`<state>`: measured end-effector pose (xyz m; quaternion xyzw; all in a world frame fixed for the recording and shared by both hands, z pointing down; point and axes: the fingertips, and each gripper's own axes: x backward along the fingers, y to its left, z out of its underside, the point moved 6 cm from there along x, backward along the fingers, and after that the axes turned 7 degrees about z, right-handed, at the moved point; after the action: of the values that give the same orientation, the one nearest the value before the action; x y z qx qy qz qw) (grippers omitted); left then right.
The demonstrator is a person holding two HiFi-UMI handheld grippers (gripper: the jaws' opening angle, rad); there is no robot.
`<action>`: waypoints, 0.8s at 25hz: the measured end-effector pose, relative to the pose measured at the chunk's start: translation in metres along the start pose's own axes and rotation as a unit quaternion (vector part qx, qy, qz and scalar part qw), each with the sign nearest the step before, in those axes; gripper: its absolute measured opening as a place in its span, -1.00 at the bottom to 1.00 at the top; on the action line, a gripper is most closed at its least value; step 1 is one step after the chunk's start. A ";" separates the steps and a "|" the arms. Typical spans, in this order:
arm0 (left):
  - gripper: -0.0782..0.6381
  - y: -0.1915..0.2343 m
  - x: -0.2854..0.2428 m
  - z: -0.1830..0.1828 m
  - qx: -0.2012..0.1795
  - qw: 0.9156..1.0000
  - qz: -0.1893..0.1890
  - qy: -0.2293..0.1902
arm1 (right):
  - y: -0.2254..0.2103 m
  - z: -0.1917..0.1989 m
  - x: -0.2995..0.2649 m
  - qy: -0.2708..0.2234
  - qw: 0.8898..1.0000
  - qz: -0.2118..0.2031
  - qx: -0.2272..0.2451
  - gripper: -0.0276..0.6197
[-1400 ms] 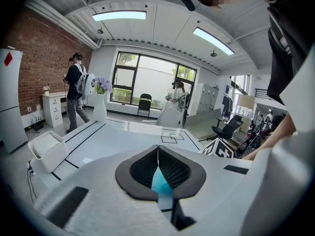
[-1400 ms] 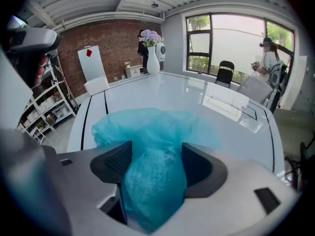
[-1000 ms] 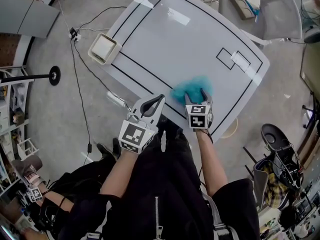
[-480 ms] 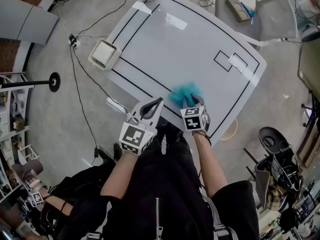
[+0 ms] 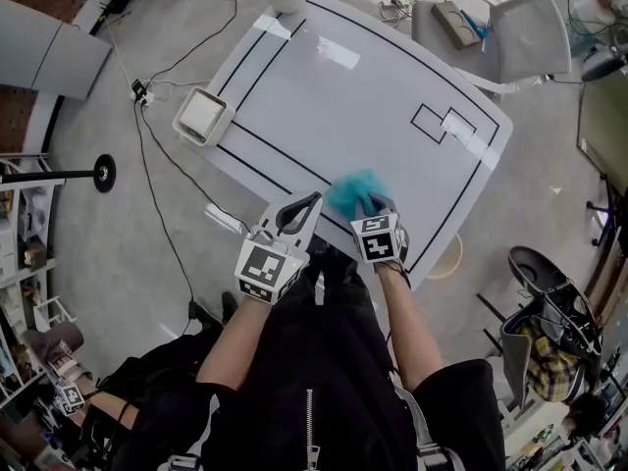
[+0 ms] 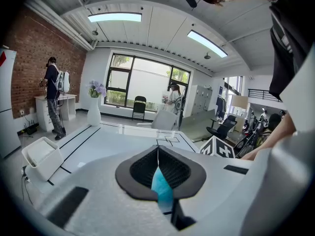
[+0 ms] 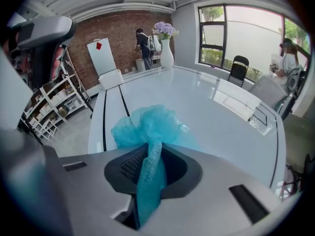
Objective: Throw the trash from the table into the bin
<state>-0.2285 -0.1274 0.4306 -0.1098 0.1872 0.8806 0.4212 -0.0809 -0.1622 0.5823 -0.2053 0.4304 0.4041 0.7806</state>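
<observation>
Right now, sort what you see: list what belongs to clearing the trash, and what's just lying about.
For the job: teal netting, pinched in the right gripper, whose jaws have just been closing on it; table; white bin.
Lying about: vase; chair; floor cables.

No readable words or numbers anywhere. The left gripper (image 5: 310, 200) and right gripper (image 5: 371, 204) carry only black-and-white square markers on their cubes (image 5: 263, 266).
</observation>
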 end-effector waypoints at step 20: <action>-0.76 -0.011 -0.027 -0.027 -0.030 0.997 0.071 -0.015 | -0.028 -0.057 0.105 -0.135 0.985 0.068 -0.085 -0.76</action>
<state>-0.2024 -0.1510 0.4131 -0.0956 0.1621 0.9149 0.3571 -0.0552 -0.1695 0.4621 -0.1849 0.2982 0.5151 0.7820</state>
